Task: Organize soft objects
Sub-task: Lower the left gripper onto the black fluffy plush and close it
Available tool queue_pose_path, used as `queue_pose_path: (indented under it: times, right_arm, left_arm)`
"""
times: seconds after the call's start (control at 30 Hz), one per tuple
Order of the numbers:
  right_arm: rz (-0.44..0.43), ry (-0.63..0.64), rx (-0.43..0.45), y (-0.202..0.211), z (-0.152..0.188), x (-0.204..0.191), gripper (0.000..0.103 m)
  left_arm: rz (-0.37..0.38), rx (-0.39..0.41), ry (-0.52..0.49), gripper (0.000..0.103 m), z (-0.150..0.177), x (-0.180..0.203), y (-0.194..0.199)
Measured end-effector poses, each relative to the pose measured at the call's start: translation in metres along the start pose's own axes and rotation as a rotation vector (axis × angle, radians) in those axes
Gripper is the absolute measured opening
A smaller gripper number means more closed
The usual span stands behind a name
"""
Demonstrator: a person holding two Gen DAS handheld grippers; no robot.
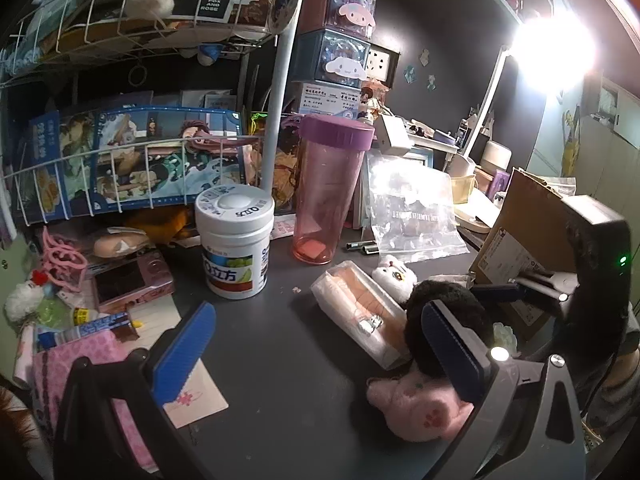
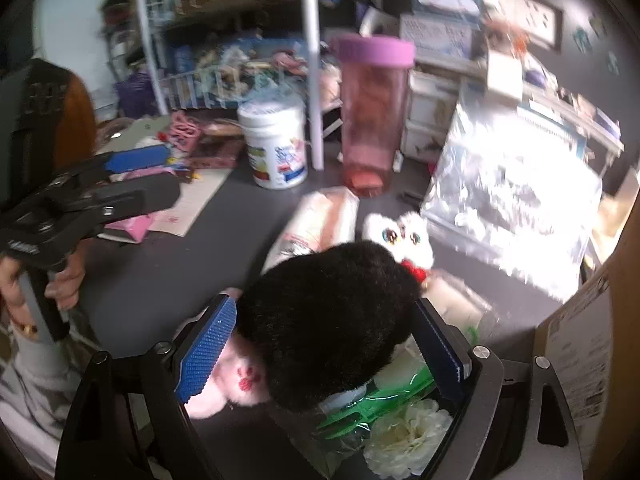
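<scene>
A black fluffy plush (image 2: 324, 320) lies on the dark desk between the blue pads of my right gripper (image 2: 320, 356), whose jaws stand wide around it, one pad (image 2: 206, 354) beside its left edge. It also shows in the left wrist view (image 1: 444, 316). A pink plush (image 1: 416, 404) lies beside it, partly under it (image 2: 236, 380). A white cat plush (image 1: 394, 276) sits behind (image 2: 404, 236). My left gripper (image 1: 316, 352) is open and empty over bare desk.
A wrapped tissue pack (image 1: 356, 312), a white gum jar (image 1: 234, 240) and a pink tumbler (image 1: 328, 192) stand behind. A cardboard box (image 1: 520, 240) is at right. A wire rack (image 1: 120, 168) and clutter fill the left. A white flower (image 2: 404, 436) lies in plastic wrapping.
</scene>
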State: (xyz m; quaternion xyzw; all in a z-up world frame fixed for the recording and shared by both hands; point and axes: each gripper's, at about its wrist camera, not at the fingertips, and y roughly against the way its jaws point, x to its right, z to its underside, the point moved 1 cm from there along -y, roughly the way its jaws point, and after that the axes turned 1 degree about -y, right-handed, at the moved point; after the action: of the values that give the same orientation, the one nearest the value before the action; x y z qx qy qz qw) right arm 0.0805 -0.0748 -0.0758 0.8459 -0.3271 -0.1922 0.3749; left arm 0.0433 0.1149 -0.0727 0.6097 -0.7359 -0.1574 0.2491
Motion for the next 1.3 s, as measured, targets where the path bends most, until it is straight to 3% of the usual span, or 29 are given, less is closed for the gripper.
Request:
queue_pose_path:
  times: [0.07,0.3,0.37,0.6,0.8,1.13,1.3]
  right_arm:
    - [0.005,-0.009,-0.015,-0.007,0.001,-0.002,0.097]
    - [0.017,-0.032,-0.011,-0.023,-0.001,-0.003,0.098]
    - [0.022,-0.036,-0.015,-0.025,-0.002,-0.002,0.098]
    - [-0.001,-0.042,0.016,-0.018,-0.001,-0.001,0.086]
    - [-0.011,-0.011,0.067,-0.005,0.001,-0.005,0.085]
    - [-0.082,0.097,0.258,0.047,-0.007,-0.028,0.085]
    - [-0.062,0.141,0.351,0.08,-0.007,-0.028,0.085]
  left_arm:
    - [0.005,0.008,0.0,0.102,0.0,0.0,-0.002]
    - [-0.035,0.003,-0.042,0.102,0.001,0.002,-0.007]
    - [-0.012,-0.005,-0.041,0.102,0.001,0.002,-0.008]
    - [0.044,-0.043,-0.061,0.103,0.005,0.009,-0.014]
    - [0.161,-0.054,-0.064,0.103,0.002,0.022,-0.015]
    - [0.393,-0.062,-0.074,0.101,-0.025,0.06,-0.004]
    - [0.433,-0.057,-0.106,0.076,-0.042,0.089,0.012]
